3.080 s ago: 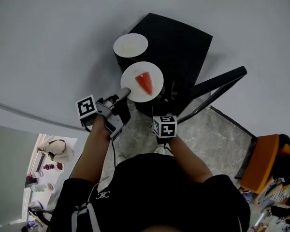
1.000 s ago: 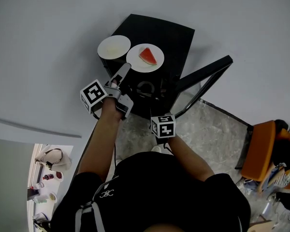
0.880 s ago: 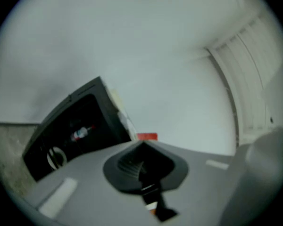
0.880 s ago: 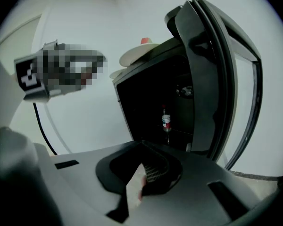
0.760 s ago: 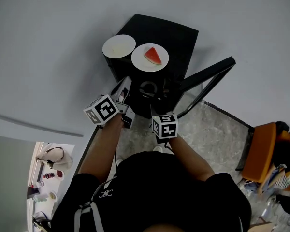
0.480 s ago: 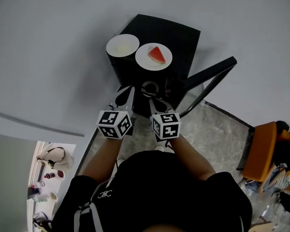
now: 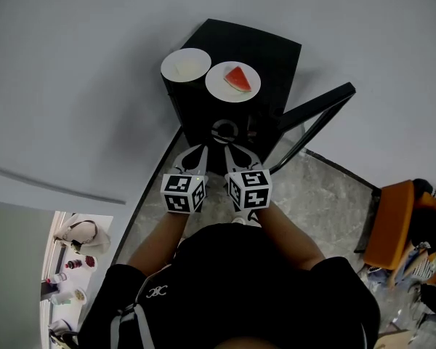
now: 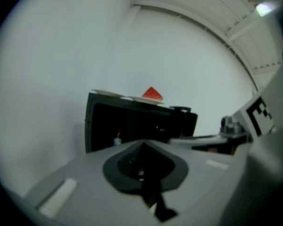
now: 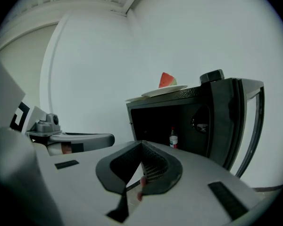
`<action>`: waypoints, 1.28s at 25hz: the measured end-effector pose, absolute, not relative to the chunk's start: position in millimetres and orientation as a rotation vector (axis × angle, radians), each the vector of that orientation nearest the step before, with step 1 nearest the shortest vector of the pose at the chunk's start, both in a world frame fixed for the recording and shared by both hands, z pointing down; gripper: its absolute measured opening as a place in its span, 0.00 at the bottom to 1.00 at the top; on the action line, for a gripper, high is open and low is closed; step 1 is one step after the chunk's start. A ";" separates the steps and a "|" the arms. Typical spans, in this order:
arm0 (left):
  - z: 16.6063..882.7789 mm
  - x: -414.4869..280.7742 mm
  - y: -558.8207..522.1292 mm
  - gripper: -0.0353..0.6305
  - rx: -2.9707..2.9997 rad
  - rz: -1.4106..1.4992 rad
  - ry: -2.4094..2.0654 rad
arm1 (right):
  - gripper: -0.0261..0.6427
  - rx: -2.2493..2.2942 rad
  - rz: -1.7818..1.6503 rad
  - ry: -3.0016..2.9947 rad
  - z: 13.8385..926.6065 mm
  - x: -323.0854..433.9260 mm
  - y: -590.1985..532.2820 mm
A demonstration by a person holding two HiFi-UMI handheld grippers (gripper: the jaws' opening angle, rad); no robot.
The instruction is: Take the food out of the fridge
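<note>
Left gripper [image 7: 192,153]: clenched, empty.
Right gripper [image 7: 240,155]: clenched, empty.
Bottle [image 9: 173,138]: seen centre-frame inside fridge [image 7: 265,46]; judged light, stiff, slippery; best gripped around the body.

Bare room, white walls [image 7: 73,64] (mini fridge [image 7: 270,48])

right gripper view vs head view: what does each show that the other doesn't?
Only the right gripper view: a small bottle standing inside the fridge, and a close look at the right gripper, its jaws shut on nothing.
Only the head view: the orange chair, the stone floor and the person's black shirt.
Both: the watermelon slice on its white plate on top of the fridge, the open door, and the left gripper.
</note>
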State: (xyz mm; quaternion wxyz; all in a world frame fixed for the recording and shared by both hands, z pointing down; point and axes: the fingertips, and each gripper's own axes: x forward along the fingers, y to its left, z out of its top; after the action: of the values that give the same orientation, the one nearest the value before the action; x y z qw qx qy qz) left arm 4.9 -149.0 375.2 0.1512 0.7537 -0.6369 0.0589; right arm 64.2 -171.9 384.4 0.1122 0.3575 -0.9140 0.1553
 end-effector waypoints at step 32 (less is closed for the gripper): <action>540.7 -140.1 -68.0 0.05 1.796 0.066 -1.801 | 0.03 0.872 0.121 -2.260 597.7 -24.5 -141.6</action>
State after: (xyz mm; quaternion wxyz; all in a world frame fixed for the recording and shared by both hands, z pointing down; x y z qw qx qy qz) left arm -140.1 -68.0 540.7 0.2942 0.6745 -0.6766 0.0249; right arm -24.5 -141.6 597.7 0.3504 0.3367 -0.8727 0.0469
